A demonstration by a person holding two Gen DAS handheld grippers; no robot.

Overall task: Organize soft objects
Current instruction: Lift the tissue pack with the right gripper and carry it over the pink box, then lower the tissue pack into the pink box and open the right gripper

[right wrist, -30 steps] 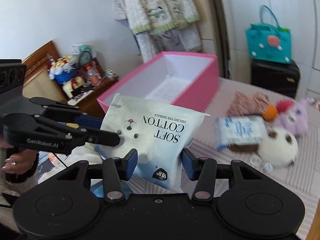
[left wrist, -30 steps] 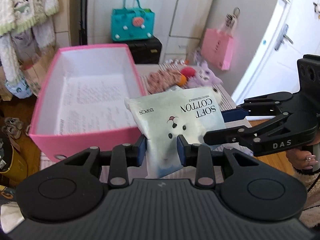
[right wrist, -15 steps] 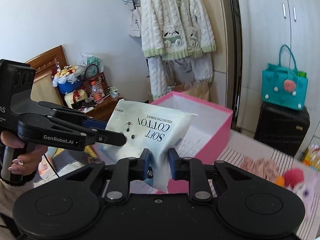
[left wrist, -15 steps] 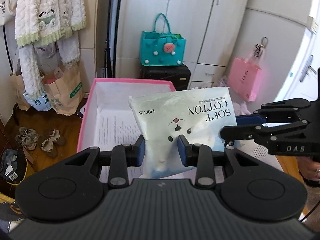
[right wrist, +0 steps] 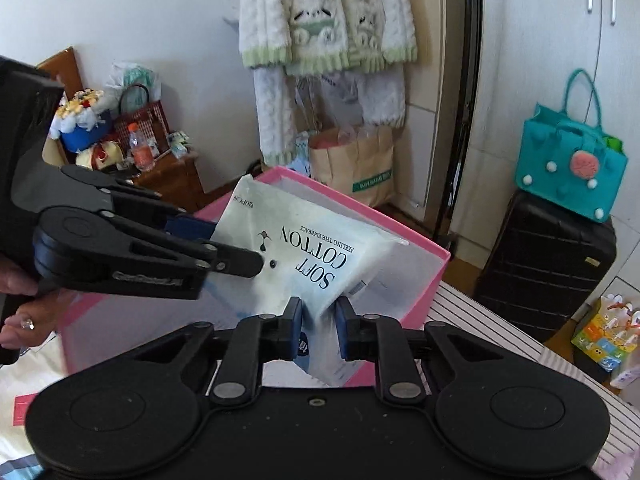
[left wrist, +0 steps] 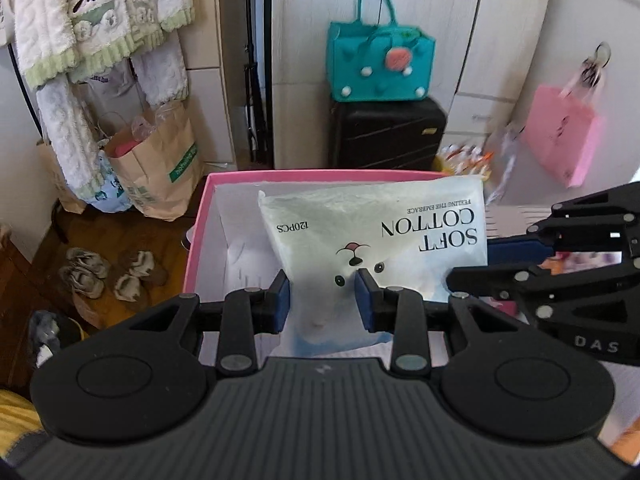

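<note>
A pink box (left wrist: 196,240) sits on a striped cloth (right wrist: 480,312), a black suitcase (left wrist: 386,132) behind it. Above the box, the cotton pack (left wrist: 360,232) is pinched by both the left gripper (left wrist: 322,300) and the right gripper (right wrist: 318,322).

I see a striped surface (right wrist: 516,344), pale with thin dark lines, carrying the pink box (right wrist: 416,280), which sits open-topped on it. Beyond the box lies the wooden floor (left wrist: 132,236); on it, left of the box, stand a brown paper bag (left wrist: 160,168) and two pairs of slippers (left wrist: 112,276), and behind the box a black suitcase (left wrist: 386,132).
</note>
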